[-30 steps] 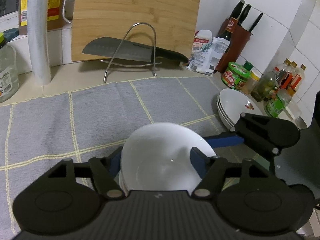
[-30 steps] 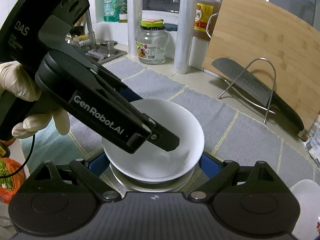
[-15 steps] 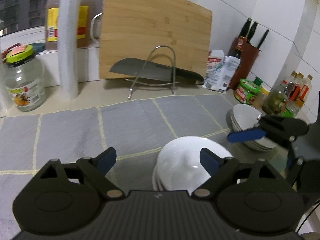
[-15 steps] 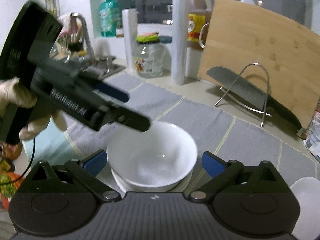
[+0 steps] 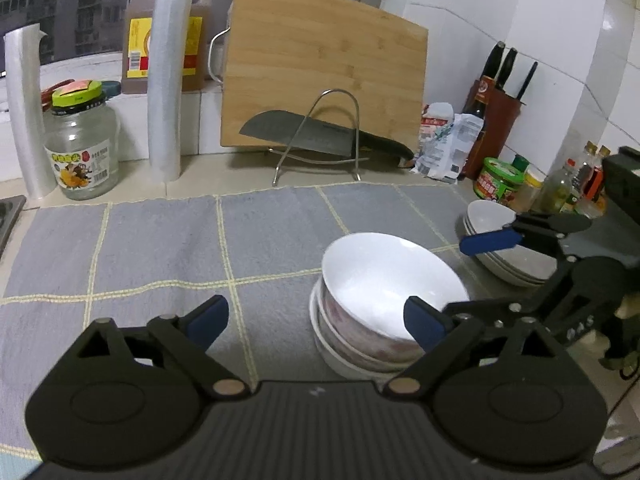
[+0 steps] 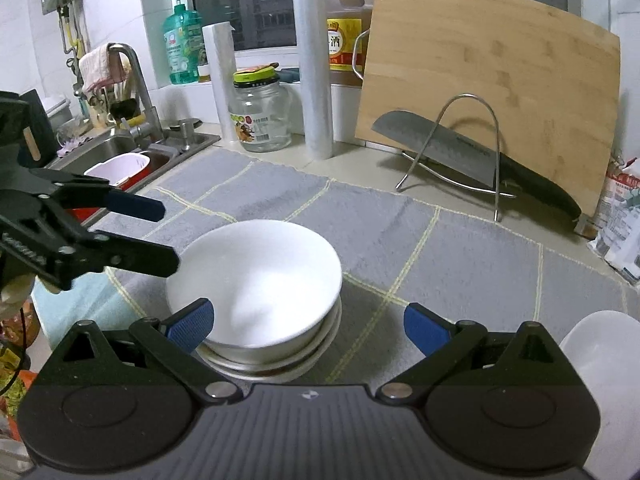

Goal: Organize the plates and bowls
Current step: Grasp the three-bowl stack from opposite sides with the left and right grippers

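Note:
A stack of white bowls (image 5: 384,296) stands on the grey checked mat (image 5: 160,240); it also shows in the right wrist view (image 6: 260,284). My left gripper (image 5: 316,322) is open and empty, just left of and behind the stack. My right gripper (image 6: 308,326) is open and empty, with its left fingertip (image 6: 192,322) beside the stack's rim. A second stack of shallow white bowls (image 5: 504,248) sits at the mat's right end, behind the right gripper's blue finger (image 5: 490,240); its edge shows in the right wrist view (image 6: 604,352).
A bamboo cutting board (image 5: 320,68) and a cleaver on a wire stand (image 5: 316,136) are at the back. A glass jar (image 5: 82,144), film rolls (image 5: 164,76), knife block (image 5: 496,120) and condiment bottles (image 5: 560,188) line the counter. A sink (image 6: 116,156) lies left.
Both grippers have opened and drawn back from the top bowl, which now rests on the stack. The left gripper moved left and away; the right one pulled back.

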A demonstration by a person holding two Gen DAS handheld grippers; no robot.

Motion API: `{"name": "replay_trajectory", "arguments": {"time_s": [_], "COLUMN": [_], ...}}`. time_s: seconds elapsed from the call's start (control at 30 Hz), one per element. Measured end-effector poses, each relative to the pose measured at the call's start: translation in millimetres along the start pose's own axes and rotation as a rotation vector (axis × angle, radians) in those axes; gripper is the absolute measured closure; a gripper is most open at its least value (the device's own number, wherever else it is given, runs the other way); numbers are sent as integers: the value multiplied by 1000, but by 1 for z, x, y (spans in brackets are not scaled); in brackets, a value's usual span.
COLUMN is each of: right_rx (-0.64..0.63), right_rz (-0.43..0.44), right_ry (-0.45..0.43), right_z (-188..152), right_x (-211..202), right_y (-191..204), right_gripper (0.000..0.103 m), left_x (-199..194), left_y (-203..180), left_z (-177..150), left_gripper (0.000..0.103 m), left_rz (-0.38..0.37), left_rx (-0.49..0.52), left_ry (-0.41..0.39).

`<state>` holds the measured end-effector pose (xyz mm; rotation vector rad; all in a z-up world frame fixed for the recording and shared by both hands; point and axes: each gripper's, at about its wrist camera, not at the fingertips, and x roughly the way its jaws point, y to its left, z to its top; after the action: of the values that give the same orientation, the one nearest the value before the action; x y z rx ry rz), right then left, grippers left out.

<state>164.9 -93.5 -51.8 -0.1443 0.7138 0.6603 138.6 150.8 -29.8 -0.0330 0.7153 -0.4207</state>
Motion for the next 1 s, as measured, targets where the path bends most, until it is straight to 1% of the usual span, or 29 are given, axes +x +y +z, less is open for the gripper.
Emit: {"name": "replay_trajectory", "arguments": {"time_s": [0.07, 0.1, 0.13, 0.2, 0.3, 0.43, 0.5, 0.7, 0.73, 0.83, 0.87, 0.93, 1.0], "right_rx": [-7, -9, -14, -33, -66, -94, -108, -146, -155, -203, -204, -213, -231], "right_rz": [22, 50, 75, 93, 127, 102, 86, 75, 71, 51, 56, 66, 85], "right_ry": [-28, -41, -49, -37, 17, 133, 165, 221, 232, 232, 228, 214, 189], "right_z": [0, -1, -2, -5, -17, -35, -39, -39, -39, -42, -42, -44, -46], "right_x": [-9, -14, -19, -22, -15, 15, 29, 55, 58, 59, 59, 59, 58], "right_y": [-3, -6, -10, -15, -20, -19, -15, -7, -5, -2, -3, -4, -7], "right_gripper": [0, 0, 0, 0, 0, 0, 0, 0, 0, 0, 0, 0, 0], "left_x": [-6, -8, -10, -9, 2, 25, 38, 68, 70, 73, 73, 74, 73], "left_y": [-4, -7, -11, -17, -28, -35, -35, -29, -29, -28, -27, -28, -23], "left_z": [-5, -7, -12, -19, -33, -48, -52, -56, -58, -57, -58, -62, -65], "left_gripper": [5, 2, 2, 2, 2, 2, 2, 1, 1, 1, 1, 0, 0], "left_rz": [12, 18, 22, 40, 60, 65, 67, 6, 3, -6, -11, -14, -45], "left_rx": [6, 15, 31, 65, 111, 152, 169, 202, 209, 212, 226, 300, 319], "left_ry": [-15, -19, -22, 0, 56, 129, 164, 228, 215, 197, 191, 182, 153]}}
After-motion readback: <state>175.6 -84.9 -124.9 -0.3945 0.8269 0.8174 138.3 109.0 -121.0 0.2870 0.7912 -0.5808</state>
